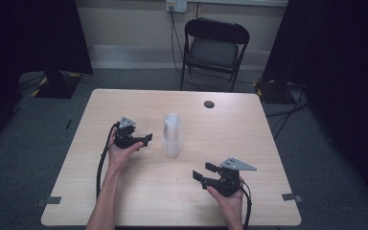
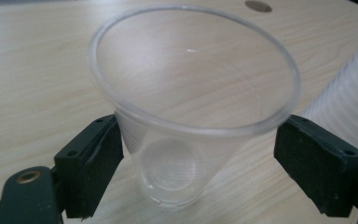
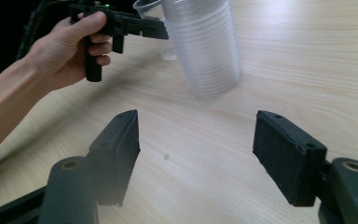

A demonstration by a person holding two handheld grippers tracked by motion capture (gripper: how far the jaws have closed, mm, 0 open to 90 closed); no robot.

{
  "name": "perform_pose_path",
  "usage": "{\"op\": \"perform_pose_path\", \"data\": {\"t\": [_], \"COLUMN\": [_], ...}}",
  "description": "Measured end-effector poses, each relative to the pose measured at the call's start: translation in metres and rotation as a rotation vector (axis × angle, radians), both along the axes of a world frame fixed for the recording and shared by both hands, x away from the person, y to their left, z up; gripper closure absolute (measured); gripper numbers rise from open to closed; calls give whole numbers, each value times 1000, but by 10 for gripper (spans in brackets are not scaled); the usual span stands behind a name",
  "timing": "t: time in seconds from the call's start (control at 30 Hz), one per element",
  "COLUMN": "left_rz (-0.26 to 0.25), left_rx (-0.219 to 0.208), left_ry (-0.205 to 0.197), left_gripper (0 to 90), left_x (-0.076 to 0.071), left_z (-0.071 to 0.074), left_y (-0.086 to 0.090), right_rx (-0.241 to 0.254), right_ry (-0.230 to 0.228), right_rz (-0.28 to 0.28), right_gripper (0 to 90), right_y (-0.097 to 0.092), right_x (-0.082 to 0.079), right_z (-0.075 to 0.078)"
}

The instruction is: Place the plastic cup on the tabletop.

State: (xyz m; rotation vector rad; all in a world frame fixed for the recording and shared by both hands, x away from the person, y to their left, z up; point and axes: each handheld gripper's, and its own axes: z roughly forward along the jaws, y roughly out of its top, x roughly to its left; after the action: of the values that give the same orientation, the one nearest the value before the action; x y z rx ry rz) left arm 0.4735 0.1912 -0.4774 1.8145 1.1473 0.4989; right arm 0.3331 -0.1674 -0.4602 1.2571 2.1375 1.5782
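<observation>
A single clear plastic cup (image 2: 191, 107) stands upright on the wooden table (image 1: 139, 201), between the jaws of my left gripper (image 2: 198, 158). Those jaws stand wide; the right one is clear of the cup's wall and the left one is close beside it. Just to its right stands a tall stack of clear cups (image 1: 171, 135), which also rises ahead of my right gripper (image 3: 196, 149). My right gripper (image 1: 202, 172) rests open near the table's front right, with nothing between its fingers. Beyond the stack (image 3: 207, 46), a hand holds my left gripper (image 3: 144, 28).
A dark round hole (image 1: 209, 104) sits in the tabletop at the far right of centre. A black folding chair (image 1: 214, 48) stands beyond the table's far edge. Cables trail from both grippers toward the front edge.
</observation>
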Motion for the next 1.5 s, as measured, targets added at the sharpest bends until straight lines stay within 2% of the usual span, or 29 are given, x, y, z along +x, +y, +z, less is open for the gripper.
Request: {"op": "perform_pose_path", "data": {"t": [0.03, 0.07, 0.1, 0.2, 0.27, 0.33, 0.37, 0.43, 0.5, 0.53, 0.6, 0.63, 0.73, 0.77, 0.83, 0.9, 1.0, 1.03, 1.1, 1.17, 1.2, 1.23, 1.27, 1.33, 1.37, 1.43, 1.47, 1.5], "left_rz": [14, 14, -3, 4, 16, 23, 20, 4, 11, 8, 0, 16, -4, -6, -14, -10, 3, 5, -1, 12, 12, 2, 13, 10, 4, -22, -22, -15], "left_rx": [-40, -40, -22, -5, -41, -41, -54, -51, -47, -63, -59, -63, -65, -45, -70, -68, -41, -60, -60, -36, -36, -38, -59, -53, -49, -69, -69, -61], "left_ry": [3, 3, 25, 14, 10, 5, 7, 21, 0, -3, -8, -26, -26, -38, -30, -27, -22, -24, -29, -39, -39, -31, -36, -43, -38, -29, -29, -39], "left_gripper": [155, 155, 156, 156, 156, 157, 157, 159, 167, 168, 168, 168, 168, 168, 173, 174, 193, 193, 193, 194, 193, 193, 193, 189, 183, 183, 183, 183], "left_x": [-3, -3, -6, -11, -16, -24, -27, -32, -38, -40, -43, -50, -56, -64, -72, -77, -96, -101, -106, -119, -119, -127, -131, -135, -143, -150, -150, -157], "left_z": [-1, -1, 1, 4, 6, 11, 13, 16, 17, 18, 18, 17, 16, 16, 16, 16, 13, 12, 12, 11, 11, 10, 10, 9, 7, 6, 6, 5], "left_y": [0, 0, 3, 4, 5, 8, 9, 10, 9, 8, 9, 8, 6, 3, 2, 1, 0, 1, 2, 1, 1, 3, 4, 5, 5, 7, 7, 6], "right_rx": [0, -1, -5, -13, -22, -31, -34, -44, -47, -49, -54, -56, -57, -57, -59, -59, -58, -59, -60, -59, -61, -58, -60, -61, -59, -66, -66, -66], "right_ry": [2, 1, 0, -4, -6, -1, -2, 0, -2, -4, -6, -8, -8, -8, -6, -5, -2, -2, -4, -2, 1, 1, 1, 2, 4, 3, 3, 5], "right_rz": [-6, -7, -8, -12, -24, -26, -28, -35, -40, -43, -50, -51, -54, -59, -62, -64, -73, -74, -76, -79, -80, -83, -84, -84, -87, -88, -88, -92], "right_gripper": [312, 311, 310, 305, 283, 273, 267, 242, 232, 223, 205, 202, 196, 195, 195, 195, 196, 197, 198, 198, 198, 198, 198, 198, 198, 198, 198, 197], "right_y": [-1, -2, -2, -3, -3, -4, -4, -5, -5, -5, -5, -6, -7, -8, -9, -10, -12, -12, -13, -14, -15, -15, -16, -16, -16, -16, -16, -17], "right_x": [0, 0, 0, 0, 0, 0, 0, 0, 1, 1, 0, 0, 0, 0, 0, 0, -1, -1, -2, -2, -2, -2, -2, -2, -2, -2, -2, -2], "right_z": [-1, -1, -1, -2, -3, -4, -4, -5, -6, -6, -5, -5, -5, -6, -6, -6, -7, -7, -7, -8, -8, -8, -9, -9, -9, -9, -9, -9]}}
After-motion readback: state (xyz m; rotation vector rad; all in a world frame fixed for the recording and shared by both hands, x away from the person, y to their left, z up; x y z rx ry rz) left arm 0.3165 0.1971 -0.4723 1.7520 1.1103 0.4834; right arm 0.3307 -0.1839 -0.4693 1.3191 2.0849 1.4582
